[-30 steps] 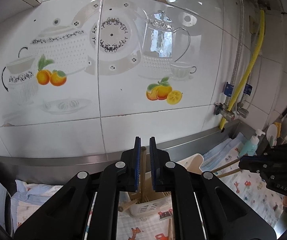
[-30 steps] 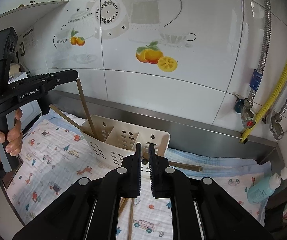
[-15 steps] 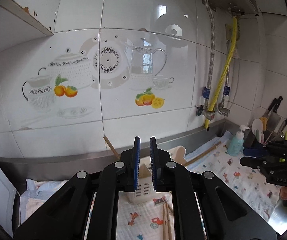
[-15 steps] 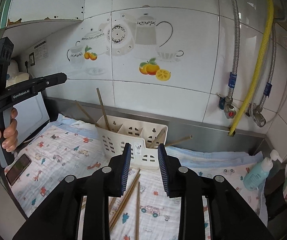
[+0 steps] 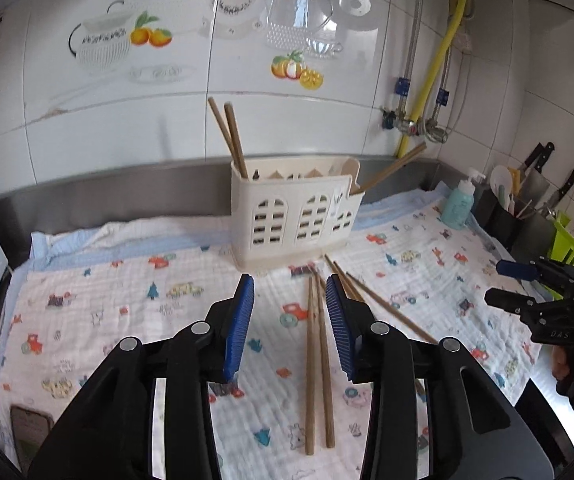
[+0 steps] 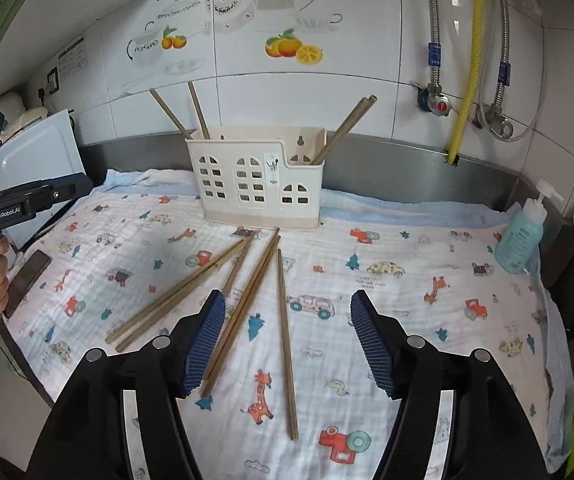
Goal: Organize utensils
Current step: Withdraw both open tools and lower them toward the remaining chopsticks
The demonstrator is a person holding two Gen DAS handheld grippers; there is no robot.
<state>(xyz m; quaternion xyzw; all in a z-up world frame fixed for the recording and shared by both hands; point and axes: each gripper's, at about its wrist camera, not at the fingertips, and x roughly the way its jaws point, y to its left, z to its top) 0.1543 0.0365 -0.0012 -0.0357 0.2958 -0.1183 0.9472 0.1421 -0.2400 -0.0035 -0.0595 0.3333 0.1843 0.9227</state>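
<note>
The left gripper (image 5: 290,322) is opening its jaws over the printed cloth (image 5: 135,308); two chopsticks (image 5: 319,364) are lying below the gap, but the pads are not touching them. The right gripper (image 6: 285,344) is also opening, wider, and is gripping nothing; loose chopsticks (image 6: 285,340) are lying on the cloth under and beside it. Farther back, the white utensil holder (image 6: 257,178) is standing upright near the steel wall edge, and chopsticks (image 6: 343,130) are leaning in its end compartments. A blue bottle (image 6: 521,242) is standing at the right.
</note>
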